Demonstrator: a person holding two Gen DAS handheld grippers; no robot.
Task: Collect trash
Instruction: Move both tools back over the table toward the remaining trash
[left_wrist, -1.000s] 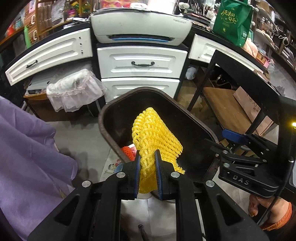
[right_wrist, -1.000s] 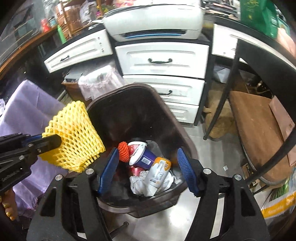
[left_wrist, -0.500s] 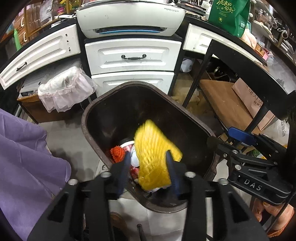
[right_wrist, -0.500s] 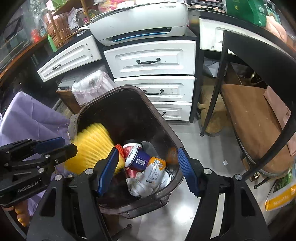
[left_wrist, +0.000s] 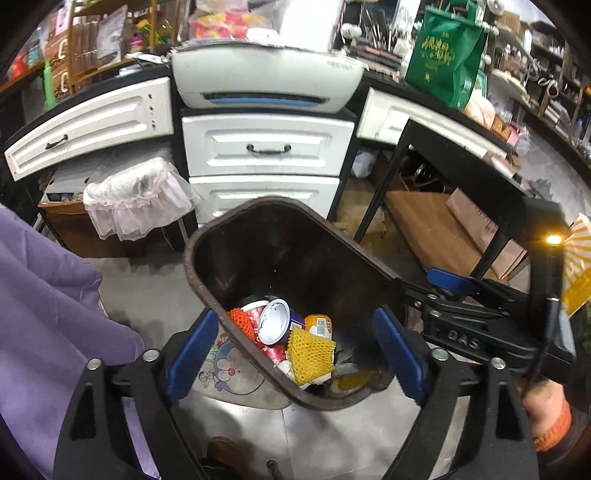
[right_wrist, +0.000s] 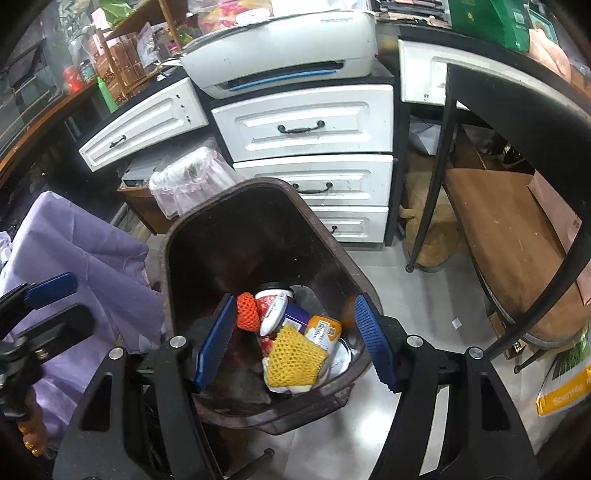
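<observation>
Trash sits in the bottom of the dark brown bin (left_wrist: 295, 236): the yellow foam net (left_wrist: 309, 352) lies on top of the pile, resting against an orange-labelled can (left_wrist: 318, 325), with a white-lidded tub (left_wrist: 275, 322) and an orange net (left_wrist: 242, 322) just beside it. From the right wrist I see the same heap, yellow foam net (right_wrist: 293, 356) uppermost, crumpled white paper (right_wrist: 295, 387) under it.

My worry from here is the bin itself. It looks tilted toward me, and both hand-held grippers hang close over its near rim; if I swing either one away carelessly, a finger could catch the rim and tip or drag the bin, spilling what is already collected. The foam net is light and springy too, so I judge that a knock on the wall could bounce it back out. I also cannot see whether more litter lies on the floor, so I could miss a piece if I turn away too fast.

Left hand-held gripper (left_wrist: 295, 354): jaws spread wide, nothing between the blue pads (left_wrist: 190, 349), hovering above the near edge of the bin without touching it as far as I can tell. Right hand-held gripper (right_wrist: 295, 347): also spread wide and empty, its blue pads (right_wrist: 218, 341) straddling the opening over the pile, not in contact with any item.
</observation>
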